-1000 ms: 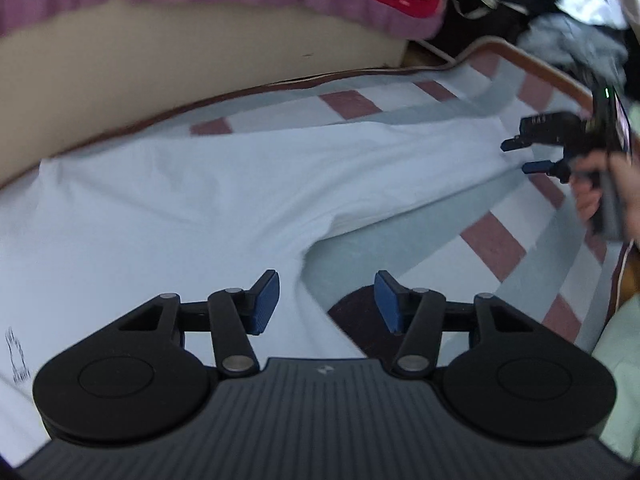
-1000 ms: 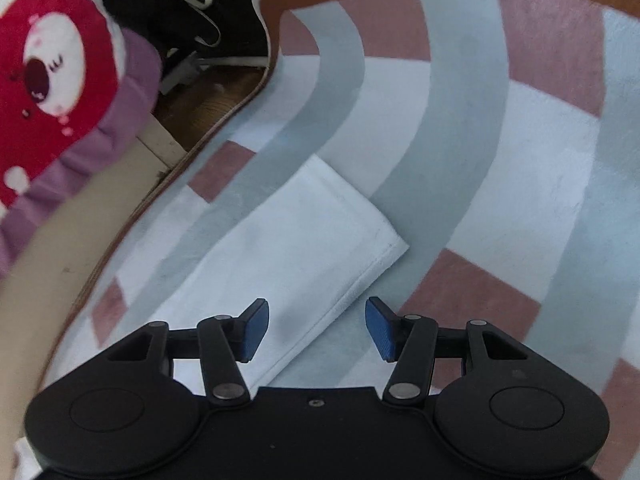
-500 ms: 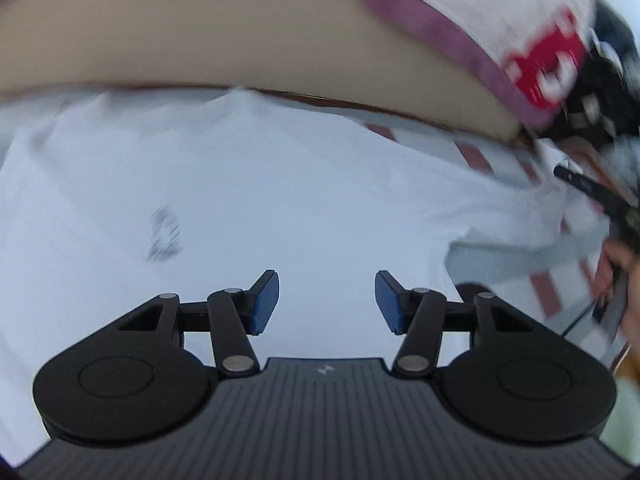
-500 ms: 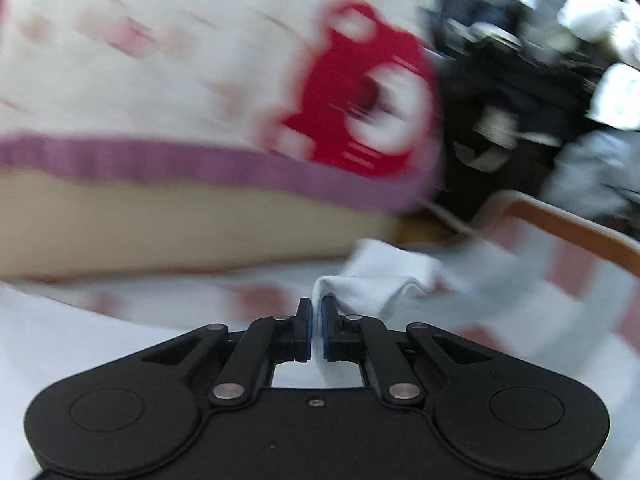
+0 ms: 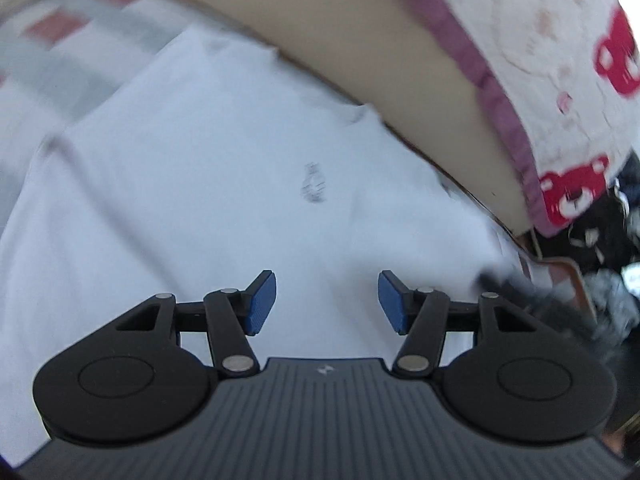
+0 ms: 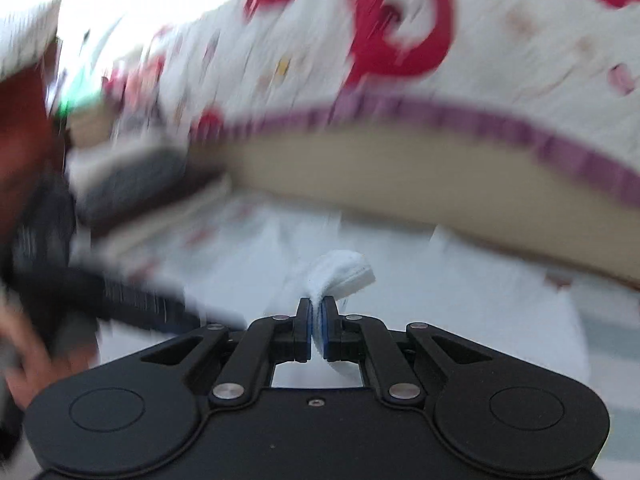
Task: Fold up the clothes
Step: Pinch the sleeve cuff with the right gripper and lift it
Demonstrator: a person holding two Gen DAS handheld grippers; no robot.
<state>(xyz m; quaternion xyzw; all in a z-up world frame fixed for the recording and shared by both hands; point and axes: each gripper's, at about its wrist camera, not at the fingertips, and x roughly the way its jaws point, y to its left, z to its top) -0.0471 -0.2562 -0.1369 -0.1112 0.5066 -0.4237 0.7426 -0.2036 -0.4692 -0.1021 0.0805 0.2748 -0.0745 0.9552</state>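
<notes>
A white T-shirt (image 5: 192,184) with a small grey print (image 5: 314,182) lies spread on a striped rug, filling most of the left wrist view. My left gripper (image 5: 326,302) hovers open above the shirt's body, nothing between its blue pads. In the right wrist view my right gripper (image 6: 317,328) is shut on a bunched fold of the shirt's sleeve (image 6: 344,274), which sticks up past the fingertips. The rest of the shirt (image 6: 500,304) lies below, blurred by motion.
A bed edge with a beige side (image 5: 400,60) and a white quilt with red bears and purple trim (image 5: 560,80) runs along the far side. The striped rug (image 5: 60,40) shows at upper left. Dark clutter (image 5: 608,248) sits at right. A hand (image 6: 24,344) and dark gripper body blur at left.
My right gripper closed on the sleeve and has carried it up and over towards the shirt's body. My left gripper swung left over the shirt, staying open.
</notes>
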